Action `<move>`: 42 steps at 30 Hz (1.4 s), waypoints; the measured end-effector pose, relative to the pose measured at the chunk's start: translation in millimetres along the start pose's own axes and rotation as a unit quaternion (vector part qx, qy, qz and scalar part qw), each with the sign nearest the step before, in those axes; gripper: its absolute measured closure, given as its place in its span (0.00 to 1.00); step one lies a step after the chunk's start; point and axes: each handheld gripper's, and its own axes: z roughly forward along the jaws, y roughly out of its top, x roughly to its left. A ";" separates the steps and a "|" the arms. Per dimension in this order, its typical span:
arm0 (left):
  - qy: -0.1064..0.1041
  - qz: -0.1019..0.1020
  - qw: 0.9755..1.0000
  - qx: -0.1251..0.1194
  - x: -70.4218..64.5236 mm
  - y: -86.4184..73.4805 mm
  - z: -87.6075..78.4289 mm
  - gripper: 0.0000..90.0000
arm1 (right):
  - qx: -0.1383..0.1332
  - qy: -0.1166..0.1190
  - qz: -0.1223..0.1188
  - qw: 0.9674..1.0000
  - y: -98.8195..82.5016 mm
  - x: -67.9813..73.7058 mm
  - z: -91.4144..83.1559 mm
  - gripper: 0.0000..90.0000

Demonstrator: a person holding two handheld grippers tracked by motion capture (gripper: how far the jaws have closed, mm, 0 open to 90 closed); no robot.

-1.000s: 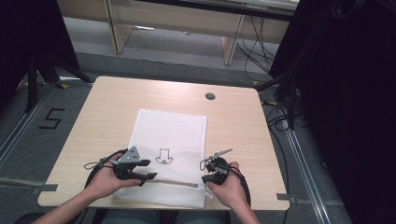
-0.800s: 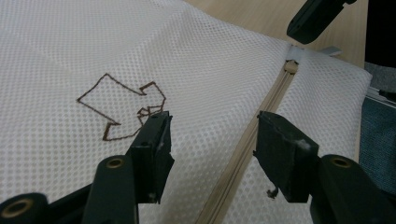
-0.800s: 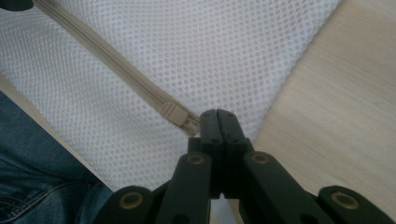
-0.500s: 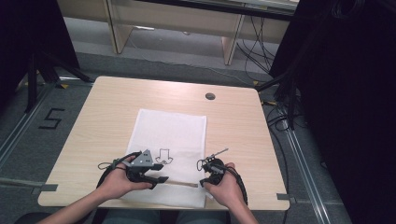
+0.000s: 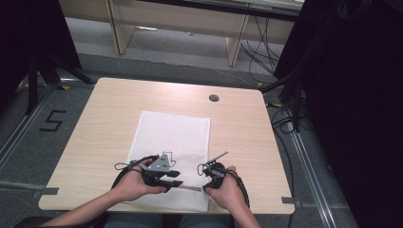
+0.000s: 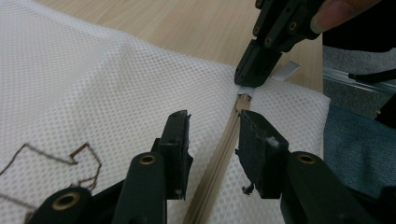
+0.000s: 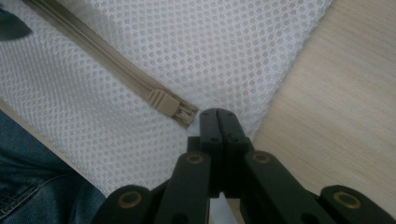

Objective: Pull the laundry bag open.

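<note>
Left claw [image 6: 210, 140] half open, jaws just closing around beige zipper [image 6: 219, 158] of white mesh bag [image 5: 171, 137]; right claw [image 7: 218, 116] closed on zipper pull tab.

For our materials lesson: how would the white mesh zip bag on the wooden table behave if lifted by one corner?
The white mesh zip bag would probably flop and drape, since it lies flat and wrinkled. It looks light, being open netting. Its beige zipper likely stays slightly stiffer.

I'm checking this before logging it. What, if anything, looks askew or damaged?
Nothing stands out. The white mesh bag lies flat and roughly square on the table, its beige zipper looks intact, and the weave shows no tear.
</note>
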 end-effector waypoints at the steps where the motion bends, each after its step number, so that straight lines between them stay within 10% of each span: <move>1: 0.001 0.009 1.000 0.004 -0.8 1.7 3.1 0.71 | -0.001 -0.002 -0.001 1.000 0.0 -1.2 0.5 1.00; 19: -0.035 0.031 0.998 0.042 -11.0 15.5 47.2 0.78 | -0.002 0.010 -0.004 1.000 0.0 -2.8 -0.4 1.00; 42: -0.038 0.059 0.995 0.066 -16.6 18.7 63.9 0.89 | -0.005 0.014 -0.001 1.000 0.3 -5.3 0.2 1.00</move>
